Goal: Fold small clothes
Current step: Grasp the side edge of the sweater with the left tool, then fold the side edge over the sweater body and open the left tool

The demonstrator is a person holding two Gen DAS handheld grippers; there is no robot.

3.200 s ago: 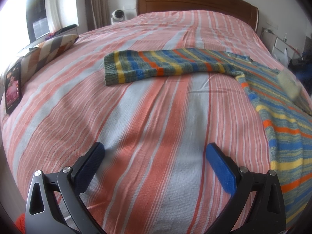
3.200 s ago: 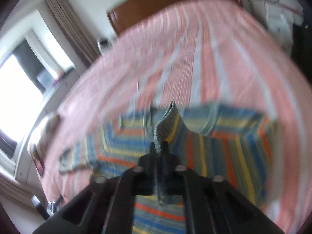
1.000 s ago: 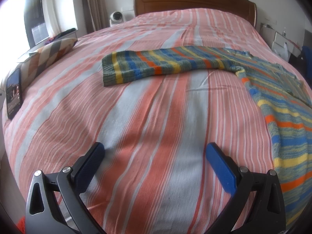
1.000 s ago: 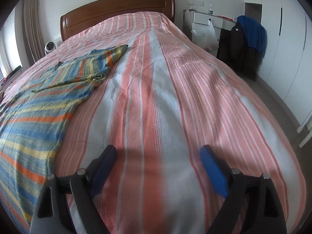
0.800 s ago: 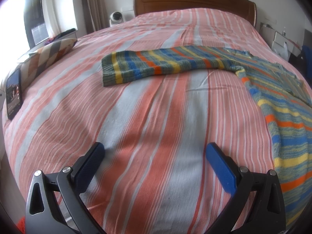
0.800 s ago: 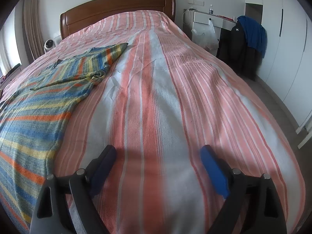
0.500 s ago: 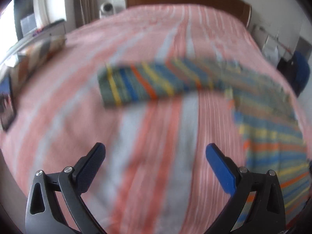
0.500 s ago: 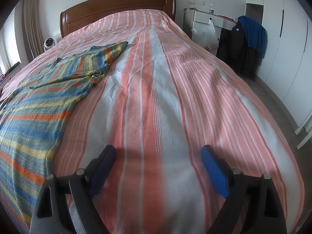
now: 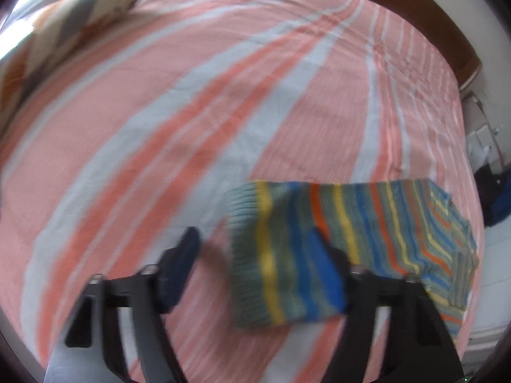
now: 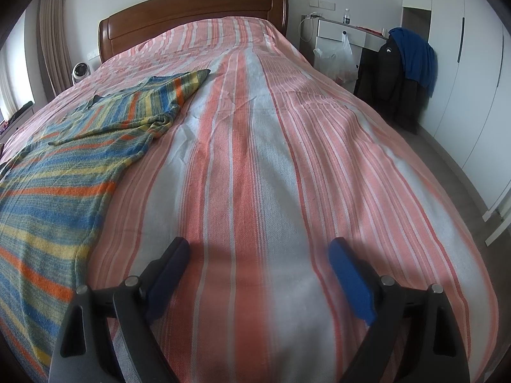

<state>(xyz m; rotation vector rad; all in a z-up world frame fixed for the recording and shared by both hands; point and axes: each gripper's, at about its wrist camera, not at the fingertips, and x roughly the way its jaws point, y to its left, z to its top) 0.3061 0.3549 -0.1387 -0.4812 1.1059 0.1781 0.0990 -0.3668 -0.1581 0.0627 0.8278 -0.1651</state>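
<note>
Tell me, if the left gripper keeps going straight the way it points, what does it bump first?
Probably the sleeve cuff of the striped sweater on the bed. The left gripper is closing, the cuff edge between its fingers, though blur hides the depth.

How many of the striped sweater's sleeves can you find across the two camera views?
2: one sleeve under the left hand-held gripper, its jaws closing around the cuff; the other sleeve lies folded over the sweater near the headboard.

The left wrist view looks steeply down, close over the bed (image 9: 191,102), with the sweater (image 9: 367,223) sleeve at lower right. The right wrist view faces up the bed (image 10: 255,159) toward the headboard (image 10: 191,9). Both share the sweater (image 10: 64,159), here at left.
</note>
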